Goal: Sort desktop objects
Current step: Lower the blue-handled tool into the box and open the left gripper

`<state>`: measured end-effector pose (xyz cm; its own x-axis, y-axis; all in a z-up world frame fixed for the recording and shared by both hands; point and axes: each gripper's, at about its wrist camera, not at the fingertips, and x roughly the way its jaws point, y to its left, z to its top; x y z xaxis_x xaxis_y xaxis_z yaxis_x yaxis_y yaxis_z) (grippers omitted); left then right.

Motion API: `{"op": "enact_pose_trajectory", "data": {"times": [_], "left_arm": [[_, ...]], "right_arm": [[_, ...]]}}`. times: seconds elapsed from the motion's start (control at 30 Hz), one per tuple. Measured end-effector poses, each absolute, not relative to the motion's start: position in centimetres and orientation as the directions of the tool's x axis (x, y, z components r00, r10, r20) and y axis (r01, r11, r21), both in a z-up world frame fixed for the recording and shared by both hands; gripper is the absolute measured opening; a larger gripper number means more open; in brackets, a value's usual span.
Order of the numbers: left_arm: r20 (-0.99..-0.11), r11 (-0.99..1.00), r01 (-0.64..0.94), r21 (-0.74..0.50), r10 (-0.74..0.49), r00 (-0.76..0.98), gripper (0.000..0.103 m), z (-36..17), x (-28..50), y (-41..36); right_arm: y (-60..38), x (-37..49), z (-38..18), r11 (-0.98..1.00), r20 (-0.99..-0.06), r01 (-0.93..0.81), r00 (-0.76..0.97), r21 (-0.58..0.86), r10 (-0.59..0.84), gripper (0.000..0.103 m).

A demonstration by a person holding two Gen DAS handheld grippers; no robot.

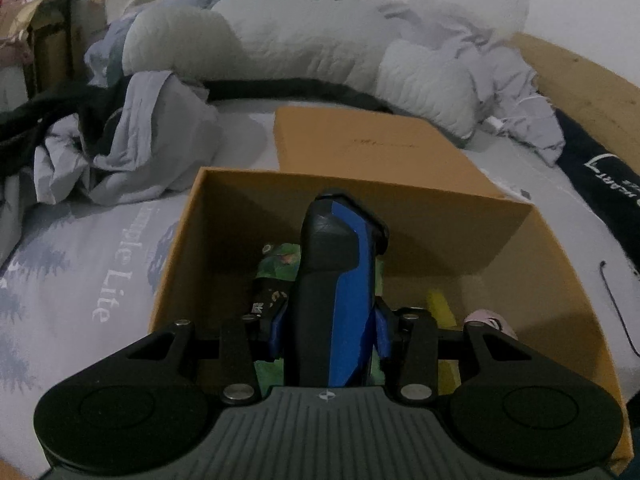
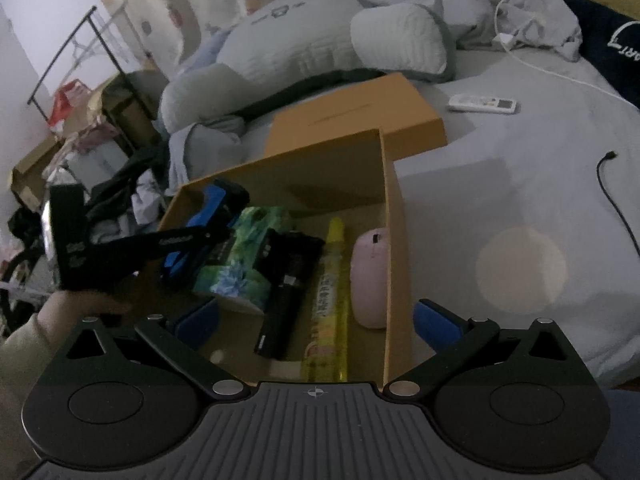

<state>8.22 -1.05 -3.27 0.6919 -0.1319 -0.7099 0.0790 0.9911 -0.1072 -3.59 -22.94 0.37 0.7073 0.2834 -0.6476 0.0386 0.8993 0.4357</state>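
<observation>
The black-and-blue shaver [image 1: 336,292] stands lengthwise between the fingers of the left gripper [image 1: 330,332], which are closed narrow on its lower body, its head pointing away past the fingertips. It hangs over the open orange box [image 1: 440,216], probably so it can be lowered among the things already sorted there. Below and just left of the fingers lies a green patterned pack [image 1: 280,258]; to their right, a yellow tube [image 1: 440,308] and a pink mouse [image 1: 490,320].

The right gripper [image 2: 316,320] has its fingers spread wide and holds nothing; the box's near end sits between them, with a black flashlight [image 2: 286,296] alongside the tube. It seems to be waiting clear of the drop. Beyond the fingertips lies the box lid [image 2: 360,120], and to their right on the bedsheet [image 2: 500,200] a white remote [image 2: 482,103].
</observation>
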Motion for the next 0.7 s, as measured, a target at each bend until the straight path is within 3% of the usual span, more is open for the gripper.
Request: {"op": "enact_pose_trajectory", "data": {"times": [0.6,0.67,0.7], "left_arm": [[-0.750,0.995,0.039,-0.091,-0.094,0.655,0.044,-4.4,9.5,-0.7],[-0.740,0.995,0.040,-0.087,-0.092,0.667,0.055,-4.1,9.2,-0.6],[-0.735,0.995,0.041,-0.089,-0.093,0.671,0.054,-4.0,9.0,-0.6]], "right_arm": [[-22.5,-3.1,0.0,0.892,-0.664,0.023,0.677,0.451,0.318,0.103],[-22.5,-3.0,0.0,0.895,-0.666,0.025,0.677,0.445,0.312,0.103],[-22.6,-3.0,0.0,0.897,-0.667,0.027,0.678,0.442,0.309,0.103]]}}
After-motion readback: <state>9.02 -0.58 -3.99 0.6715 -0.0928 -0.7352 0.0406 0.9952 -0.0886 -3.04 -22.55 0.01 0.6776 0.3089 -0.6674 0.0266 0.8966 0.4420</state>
